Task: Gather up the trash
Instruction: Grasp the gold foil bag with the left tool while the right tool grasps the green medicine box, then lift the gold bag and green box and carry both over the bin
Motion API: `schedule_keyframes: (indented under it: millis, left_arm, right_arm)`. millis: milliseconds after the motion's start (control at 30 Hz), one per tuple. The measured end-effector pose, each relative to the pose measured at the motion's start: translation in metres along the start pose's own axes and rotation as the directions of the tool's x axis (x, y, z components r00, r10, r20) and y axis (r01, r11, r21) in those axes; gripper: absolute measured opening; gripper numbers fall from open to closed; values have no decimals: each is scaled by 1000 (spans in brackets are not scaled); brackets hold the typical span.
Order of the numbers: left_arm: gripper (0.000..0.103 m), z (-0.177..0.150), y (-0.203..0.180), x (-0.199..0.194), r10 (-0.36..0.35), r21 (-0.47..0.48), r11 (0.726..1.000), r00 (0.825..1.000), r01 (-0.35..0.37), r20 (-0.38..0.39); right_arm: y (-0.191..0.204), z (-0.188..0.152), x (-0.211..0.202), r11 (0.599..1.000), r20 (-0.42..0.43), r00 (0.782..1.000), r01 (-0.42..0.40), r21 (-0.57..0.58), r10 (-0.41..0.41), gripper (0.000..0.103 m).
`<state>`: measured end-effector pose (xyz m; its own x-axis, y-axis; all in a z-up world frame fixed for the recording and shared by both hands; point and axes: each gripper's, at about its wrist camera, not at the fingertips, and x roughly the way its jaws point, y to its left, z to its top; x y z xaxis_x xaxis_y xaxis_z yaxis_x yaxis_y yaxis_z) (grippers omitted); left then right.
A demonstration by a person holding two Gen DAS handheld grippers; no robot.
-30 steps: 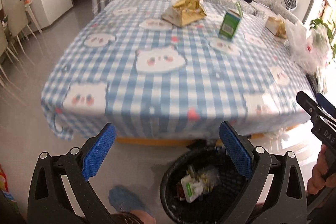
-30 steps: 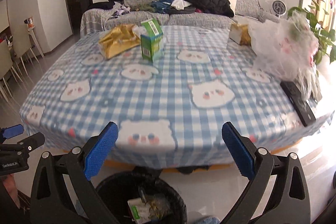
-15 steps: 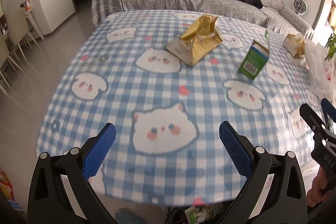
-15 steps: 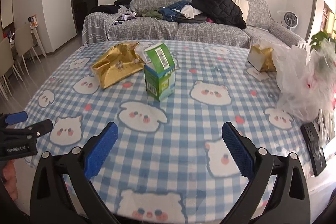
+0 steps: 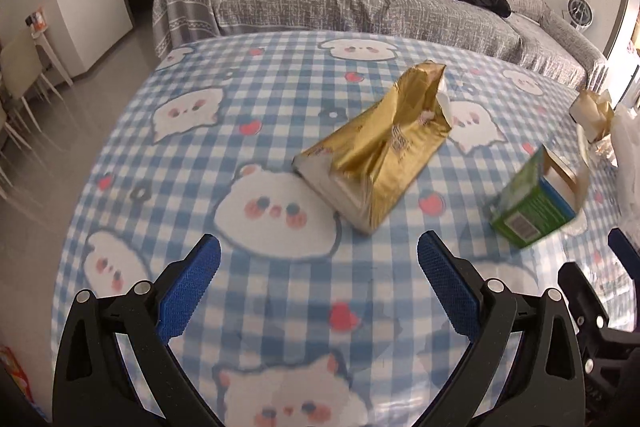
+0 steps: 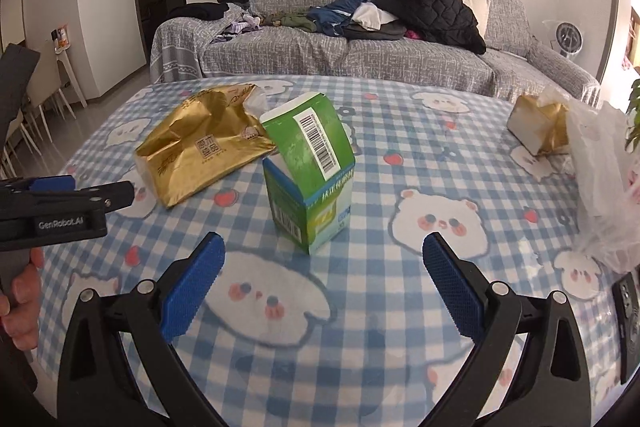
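Right tool (image 6: 320,283) released, green carton (image 6: 310,173) dead ahead, upright, centred between its fingers. Left tool (image 5: 318,277) released, gold bag (image 5: 378,157) ahead-right, lying diagonally.

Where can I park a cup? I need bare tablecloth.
Free: the near strip before the green carton, and left of the gold bag. Crowded: the right edge, with the plastic bag and small gold pack.

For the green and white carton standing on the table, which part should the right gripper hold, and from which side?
Grip the green and white cardboard carton across its lower body, coming from the near edge with the open right gripper. It stands upright with a corner facing the gripper, and its opened top flap looks too flimsy to hold.
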<state>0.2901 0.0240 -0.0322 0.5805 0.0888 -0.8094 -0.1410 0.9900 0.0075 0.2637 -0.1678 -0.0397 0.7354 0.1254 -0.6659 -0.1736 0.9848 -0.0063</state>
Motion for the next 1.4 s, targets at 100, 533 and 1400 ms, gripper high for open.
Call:
schedule_keyframes:
  millis: [100,533,1400]
  left_arm:
    - [97,15,-4,22,-1,21,1000,1000,2,-10]
    - [96,43,-12,75,-17,46,999,999,19,-43]
    - [16,34,-13,66,-7,30,1000,999,8,-37]
  right_arm:
    - [-1,5,19,1000,-17,1000,4,3,-4,95]
    - [1,14,58,1000,-27,1000,-1,8,2,95]
    - [-2,17,54,1000,7,1000,3,14,-4,57]
